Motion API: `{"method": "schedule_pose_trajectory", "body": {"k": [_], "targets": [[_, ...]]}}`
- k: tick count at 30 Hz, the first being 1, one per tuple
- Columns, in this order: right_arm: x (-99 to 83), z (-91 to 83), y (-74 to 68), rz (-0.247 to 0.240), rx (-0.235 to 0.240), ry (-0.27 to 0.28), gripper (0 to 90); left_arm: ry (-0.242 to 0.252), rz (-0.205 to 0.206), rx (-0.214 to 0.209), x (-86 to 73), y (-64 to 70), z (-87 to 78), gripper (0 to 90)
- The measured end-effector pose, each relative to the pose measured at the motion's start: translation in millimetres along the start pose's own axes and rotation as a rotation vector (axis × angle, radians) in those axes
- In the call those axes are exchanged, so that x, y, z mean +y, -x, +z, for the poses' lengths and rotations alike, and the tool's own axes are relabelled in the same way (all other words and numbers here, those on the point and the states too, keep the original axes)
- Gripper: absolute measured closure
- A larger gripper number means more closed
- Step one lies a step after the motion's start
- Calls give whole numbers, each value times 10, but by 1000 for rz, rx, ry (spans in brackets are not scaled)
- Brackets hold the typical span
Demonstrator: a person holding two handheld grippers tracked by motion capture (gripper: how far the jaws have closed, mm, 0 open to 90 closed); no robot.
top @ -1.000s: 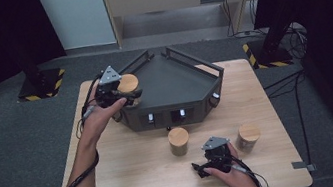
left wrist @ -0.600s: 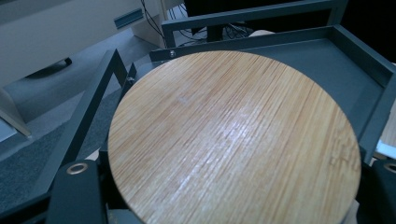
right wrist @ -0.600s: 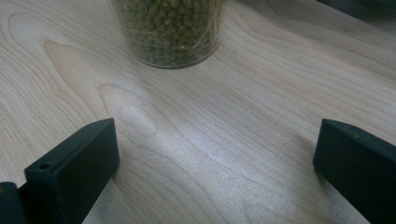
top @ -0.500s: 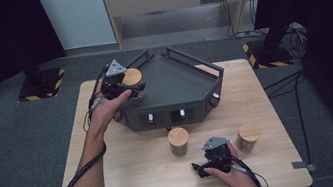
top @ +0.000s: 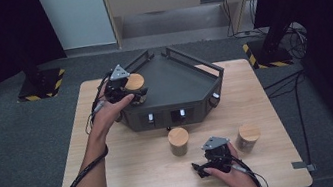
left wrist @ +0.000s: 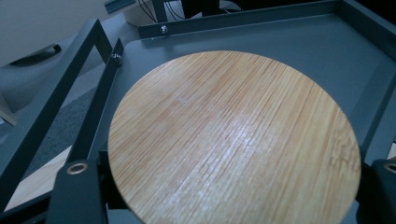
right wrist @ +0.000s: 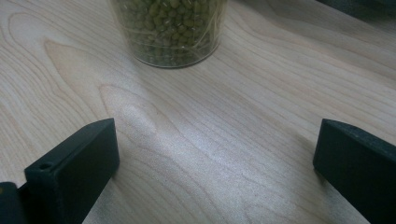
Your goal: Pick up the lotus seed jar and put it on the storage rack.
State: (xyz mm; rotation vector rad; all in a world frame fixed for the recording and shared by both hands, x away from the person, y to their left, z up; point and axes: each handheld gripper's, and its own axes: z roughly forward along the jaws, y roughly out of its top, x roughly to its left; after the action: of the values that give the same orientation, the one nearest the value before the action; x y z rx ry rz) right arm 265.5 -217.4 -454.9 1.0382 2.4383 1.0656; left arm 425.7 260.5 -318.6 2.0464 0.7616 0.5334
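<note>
Bamboo, pale and finely grained, makes the round lid of the jar (left wrist: 233,140) that the left gripper (top: 120,88) holds; in the left gripper view its jaws stand hard against the lid's two sides, pinching the jar. In the high view the jar (top: 134,82) sits at the near left corner of the dark grey tray (top: 183,83), a railed, angular stand at the back of the wooden worktop (top: 131,170). The right gripper (top: 214,159) rests low on the worktop near the person's edge, its jaws spread wide with bare wood between them. Just ahead of them stands a glass jar of green beans (right wrist: 170,32), seen in the high view as the bamboo-lidded jar (top: 179,140) in front of the tray. A third jar (top: 248,136) stands just beside the right gripper, on its right.
</note>
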Motion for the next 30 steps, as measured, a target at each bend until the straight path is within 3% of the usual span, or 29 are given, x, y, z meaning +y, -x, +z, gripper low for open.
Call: {"method": "schedule_pose_trajectory", "body": {"k": [11,18,24,30], "targets": [[0,0,0,-1,0,0,3,11,-33,-15,-40,-23,49,245],[-1,0,0,-2,0,0,3,6,-86,-36,-56,-90,59,244],[0,0,0,-1,0,0,3,-8,-82,-34,-23,-85,65,240],[0,0,0,-1,0,0,3,-26,-74,-1,-16,-38,16,122]]}}
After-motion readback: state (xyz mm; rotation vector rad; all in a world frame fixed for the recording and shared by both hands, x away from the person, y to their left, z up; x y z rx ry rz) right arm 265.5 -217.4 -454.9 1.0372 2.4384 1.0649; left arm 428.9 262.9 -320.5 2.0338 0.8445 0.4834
